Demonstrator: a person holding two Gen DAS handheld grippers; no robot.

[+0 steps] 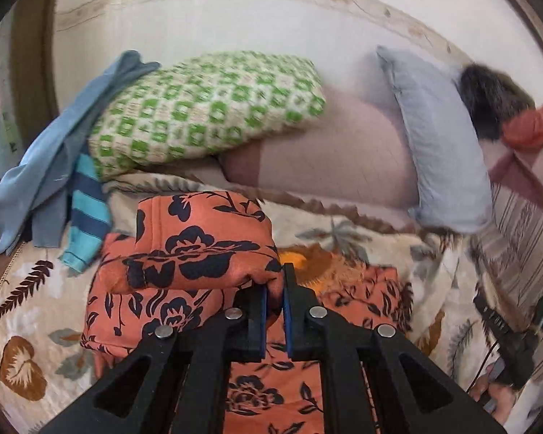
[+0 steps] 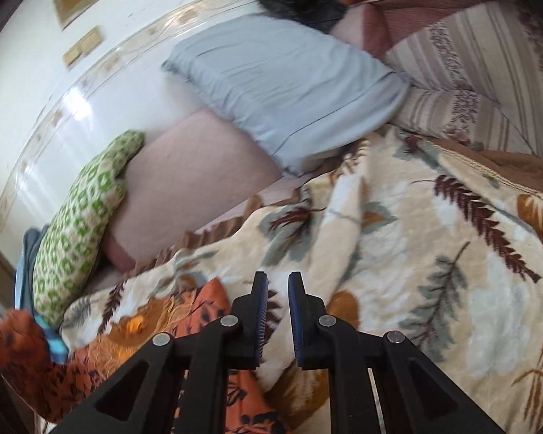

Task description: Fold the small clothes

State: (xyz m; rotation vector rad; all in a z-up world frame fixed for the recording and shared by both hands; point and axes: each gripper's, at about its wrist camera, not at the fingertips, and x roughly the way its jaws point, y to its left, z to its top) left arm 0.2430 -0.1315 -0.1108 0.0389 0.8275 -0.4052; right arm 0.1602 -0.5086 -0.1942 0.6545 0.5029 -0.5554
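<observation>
Your left tool [image 1: 275, 289] pinches a fold of the orange floral garment [image 1: 199, 249] on the blanket [image 1: 362, 238] ahead; soft, limp cloth—grip hems. Right tool [image 2: 276, 289] is released, empty.

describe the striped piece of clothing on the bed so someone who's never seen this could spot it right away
Find the green-and-cream patterned pillow by the wall. Below its left end, beside the plain blue cloth, lies the striped garment. Only it has turquoise and navy bands.
</observation>
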